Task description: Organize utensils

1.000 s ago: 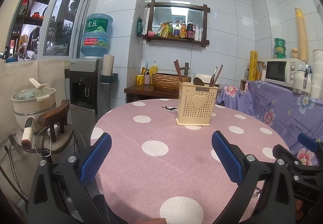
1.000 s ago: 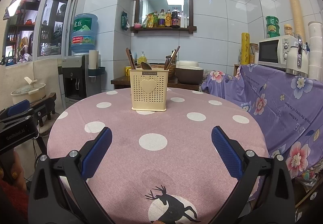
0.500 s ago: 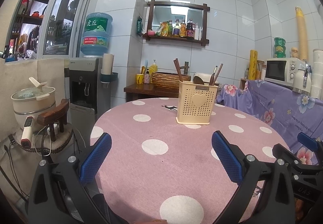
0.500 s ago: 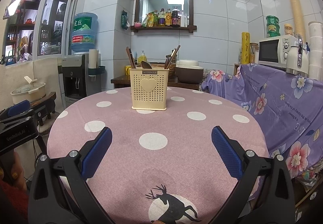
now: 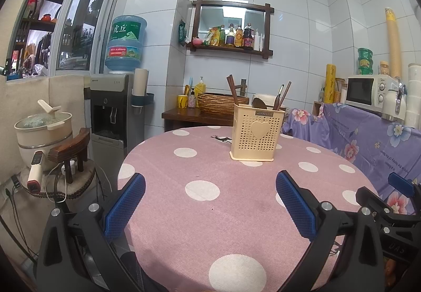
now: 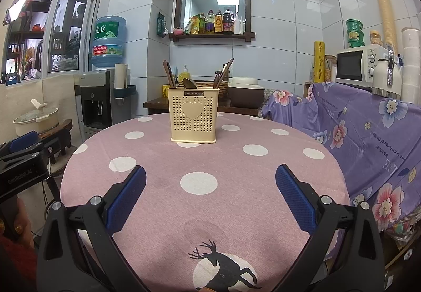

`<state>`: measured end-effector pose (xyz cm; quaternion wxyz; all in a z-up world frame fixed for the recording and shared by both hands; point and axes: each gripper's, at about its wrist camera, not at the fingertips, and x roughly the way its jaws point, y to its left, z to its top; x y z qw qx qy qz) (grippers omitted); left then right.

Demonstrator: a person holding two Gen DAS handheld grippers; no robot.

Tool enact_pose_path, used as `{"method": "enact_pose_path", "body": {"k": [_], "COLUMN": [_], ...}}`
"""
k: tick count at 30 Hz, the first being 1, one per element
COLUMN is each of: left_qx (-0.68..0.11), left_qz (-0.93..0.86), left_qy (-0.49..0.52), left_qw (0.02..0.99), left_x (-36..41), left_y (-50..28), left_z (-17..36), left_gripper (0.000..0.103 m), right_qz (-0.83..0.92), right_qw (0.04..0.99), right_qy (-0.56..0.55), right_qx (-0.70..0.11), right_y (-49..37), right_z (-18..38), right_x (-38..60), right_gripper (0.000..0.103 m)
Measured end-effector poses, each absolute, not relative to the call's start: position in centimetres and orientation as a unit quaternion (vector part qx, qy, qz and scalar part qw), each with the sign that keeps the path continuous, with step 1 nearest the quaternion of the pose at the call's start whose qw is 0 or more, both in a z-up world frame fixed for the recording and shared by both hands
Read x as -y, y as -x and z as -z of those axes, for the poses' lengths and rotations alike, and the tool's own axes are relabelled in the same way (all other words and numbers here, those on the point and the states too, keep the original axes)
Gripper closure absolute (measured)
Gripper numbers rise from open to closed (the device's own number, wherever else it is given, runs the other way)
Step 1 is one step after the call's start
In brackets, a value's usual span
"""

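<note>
A cream perforated utensil holder (image 5: 255, 132) with a heart on its front stands upright at the far side of the round pink polka-dot table (image 5: 210, 213). It also shows in the right wrist view (image 6: 193, 114). Brown chopsticks (image 6: 168, 76), a dark spoon (image 6: 189, 83) and more sticks (image 6: 223, 73) stand in it. My left gripper (image 5: 210, 202) is open and empty, low over the near table edge. My right gripper (image 6: 210, 197) is open and empty, also near the front edge, well short of the holder.
A purple floral cloth (image 6: 368, 129) covers furniture to the right, with a microwave (image 6: 357, 65) on it. A water dispenser (image 5: 110, 107) and a stool with a pot (image 5: 44, 129) stand to the left. A wooden side table (image 5: 194, 114) is behind the round table.
Both views have shifted very slightly; the holder sits a touch higher in frame. Both grippers stay open and empty.
</note>
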<state>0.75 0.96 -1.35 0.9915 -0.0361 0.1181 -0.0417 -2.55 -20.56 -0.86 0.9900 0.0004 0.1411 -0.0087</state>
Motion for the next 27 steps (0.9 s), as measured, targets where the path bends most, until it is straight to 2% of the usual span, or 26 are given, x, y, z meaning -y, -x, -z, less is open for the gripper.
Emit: {"method": "enact_pose_path", "body": {"k": [27], "left_qx": [-0.123], "left_qz": [0.041], "left_qy": [0.037], "left_qw": [0.991], "left_x": [-1.19], "left_y": [-0.79], "left_z": [1.26], "left_gripper": [0.005], "right_qz": [0.01], "right_qw": [0.989], "right_qy": [-0.002], "right_qx": [-0.144], "right_y": [2.65], "right_z": [0.82], "right_x": [20.47], "right_gripper": [0.006]}}
